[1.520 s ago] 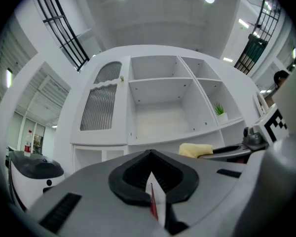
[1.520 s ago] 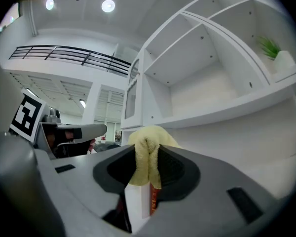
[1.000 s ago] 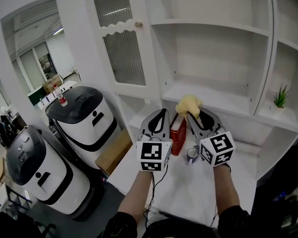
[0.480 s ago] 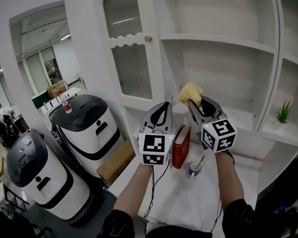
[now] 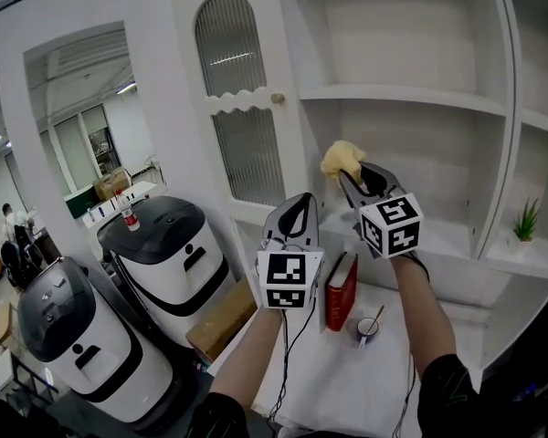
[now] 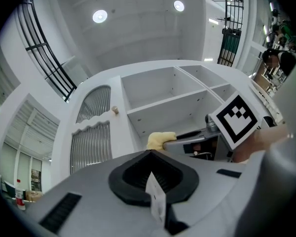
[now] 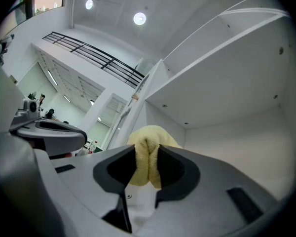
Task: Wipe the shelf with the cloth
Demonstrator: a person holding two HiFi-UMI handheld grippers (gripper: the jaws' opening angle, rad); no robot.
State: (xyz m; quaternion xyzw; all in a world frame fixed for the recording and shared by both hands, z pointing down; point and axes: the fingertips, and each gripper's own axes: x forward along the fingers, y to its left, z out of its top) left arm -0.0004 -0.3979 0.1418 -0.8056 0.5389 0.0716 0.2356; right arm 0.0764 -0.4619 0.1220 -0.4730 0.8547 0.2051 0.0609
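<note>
Right gripper (image 5: 345, 177) is clamped tight on the yellow cloth (image 5: 340, 158), with the wad poking out past the tips. The cloth is in the air, touching nothing. One shelf (image 5: 411, 99) board sits above and ahead of it, another lower down; I can't tell which is the target. Looks like the approach step. Next: land the cloth flat, press, sweep. Left gripper (image 5: 295, 215) is beside and lower, jaws together, empty.

The yellow cloth (image 7: 149, 135) vanishes downward between the clamped jaws of my right gripper (image 7: 147, 162); the person (image 5: 16, 240) far left is too small to make out (just a dark figure).
</note>
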